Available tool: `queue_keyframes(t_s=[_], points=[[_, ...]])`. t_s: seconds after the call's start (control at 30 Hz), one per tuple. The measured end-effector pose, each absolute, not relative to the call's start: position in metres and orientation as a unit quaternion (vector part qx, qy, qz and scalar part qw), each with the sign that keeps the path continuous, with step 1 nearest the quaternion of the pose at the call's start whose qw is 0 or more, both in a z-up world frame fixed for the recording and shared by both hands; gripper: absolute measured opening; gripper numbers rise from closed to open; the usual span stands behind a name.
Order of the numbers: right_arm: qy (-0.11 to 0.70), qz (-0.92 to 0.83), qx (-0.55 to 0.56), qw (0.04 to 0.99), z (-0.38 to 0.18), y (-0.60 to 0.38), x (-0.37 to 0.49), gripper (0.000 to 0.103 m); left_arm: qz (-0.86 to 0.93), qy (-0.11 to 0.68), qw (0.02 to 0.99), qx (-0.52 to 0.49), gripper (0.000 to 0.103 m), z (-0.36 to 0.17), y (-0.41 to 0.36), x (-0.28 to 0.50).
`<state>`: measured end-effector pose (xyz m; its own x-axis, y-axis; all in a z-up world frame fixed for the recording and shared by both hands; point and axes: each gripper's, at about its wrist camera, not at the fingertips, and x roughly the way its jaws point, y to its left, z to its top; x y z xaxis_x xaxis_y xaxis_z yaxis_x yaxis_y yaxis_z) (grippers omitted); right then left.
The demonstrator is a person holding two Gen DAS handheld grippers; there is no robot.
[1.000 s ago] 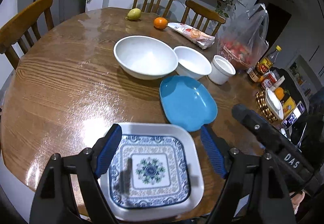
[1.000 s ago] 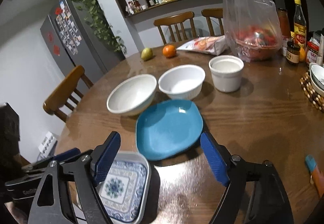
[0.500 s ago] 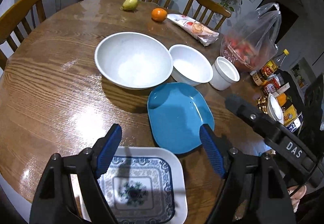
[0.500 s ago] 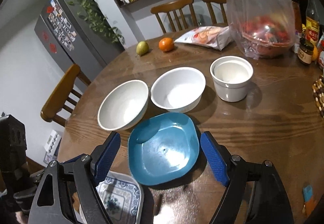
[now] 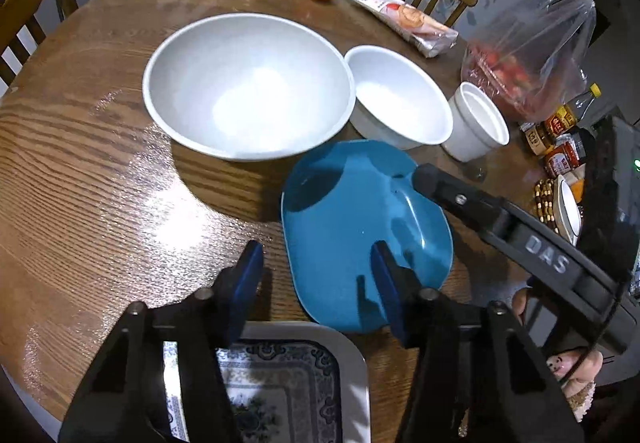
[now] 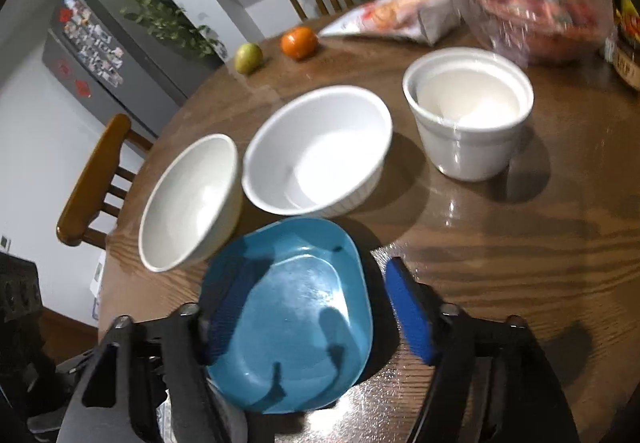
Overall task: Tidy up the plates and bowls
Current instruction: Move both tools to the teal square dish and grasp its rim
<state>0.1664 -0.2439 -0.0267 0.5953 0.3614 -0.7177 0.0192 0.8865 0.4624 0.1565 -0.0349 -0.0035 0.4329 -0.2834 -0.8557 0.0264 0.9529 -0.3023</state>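
My right gripper (image 6: 316,319), jaws closing, straddles the blue plate (image 6: 292,319) at lower centre without pinching it yet. My left gripper (image 5: 316,283), also closing, brackets its left rim. I seat the pads squarely on opposite rims, clear of the large bowl (image 5: 246,83).

My black-framed left gripper (image 5: 316,283) and right gripper (image 6: 316,323), blue ribbed pads, silver screws, white "DAS" lettering.

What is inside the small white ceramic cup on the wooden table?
The small white ceramic cup shows only a white inner wall with a stepped ledge under the rim, and no contents. The near inner wall is hidden by the rim.
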Motion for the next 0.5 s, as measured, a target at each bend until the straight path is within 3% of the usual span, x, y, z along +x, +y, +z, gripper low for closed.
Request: queue_keyframes(t_s=[0.1,0.23,0.5], points=[[0.451,0.093,0.216,0.861,-0.035,-0.244,0.169,0.049,-0.09,0.526,0.837,-0.123,0.048,-0.006,-0.036,0.156],[0.451,0.09,0.203,0.865,-0.038,-0.24,0.169,0.042,-0.086,0.532,0.834,-0.121,0.033,-0.012,-0.038,0.156],[0.453,0.081,0.194,0.866,-0.041,-0.239,0.17,0.033,-0.08,0.538,0.831,-0.116,0.026,-0.019,-0.041,0.159]])
